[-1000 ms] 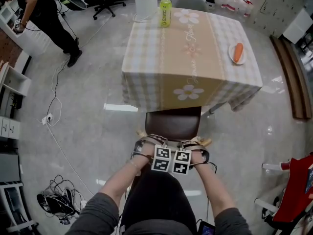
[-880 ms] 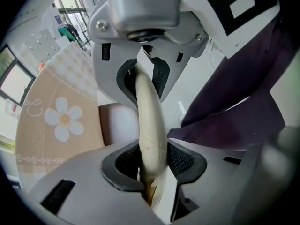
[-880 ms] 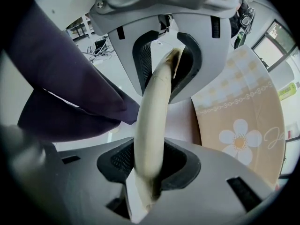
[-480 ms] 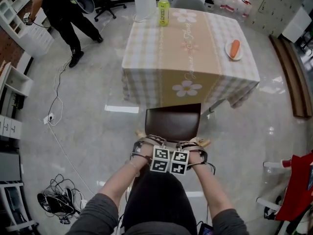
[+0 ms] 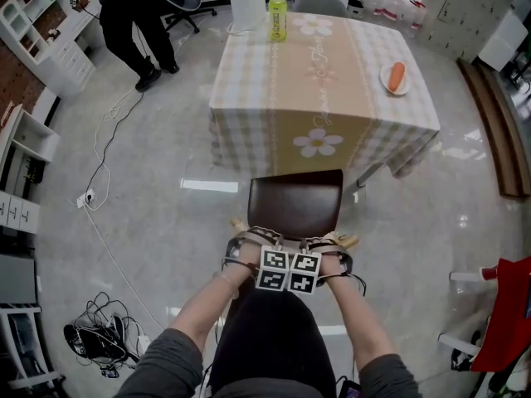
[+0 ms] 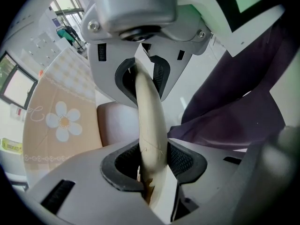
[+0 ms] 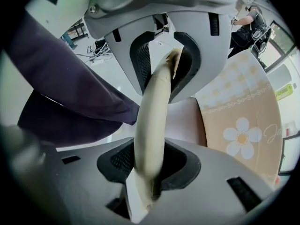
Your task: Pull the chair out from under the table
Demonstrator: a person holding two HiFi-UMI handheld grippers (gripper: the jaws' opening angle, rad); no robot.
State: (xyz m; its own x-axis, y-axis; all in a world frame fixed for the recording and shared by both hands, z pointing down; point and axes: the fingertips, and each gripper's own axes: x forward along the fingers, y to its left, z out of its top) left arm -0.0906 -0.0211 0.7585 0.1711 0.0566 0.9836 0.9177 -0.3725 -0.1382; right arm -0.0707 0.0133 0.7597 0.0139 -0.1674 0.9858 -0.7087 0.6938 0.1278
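both the left gripper (image 6: 149,121) and right gripper (image 7: 157,121) have jaws pinching the chair (image 5: 294,201) rail.

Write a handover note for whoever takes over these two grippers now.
Left gripper: shut on the chair's pale wooden top rail.
Right gripper: shut on the same rail, beside it.
Brown-seated chair: seat mostly out, far edge at the hem of the checked flower-print tablecloth.
Done: both grips set, chair partly out.
To do: pull it back until clear of the tablecloth, then release.
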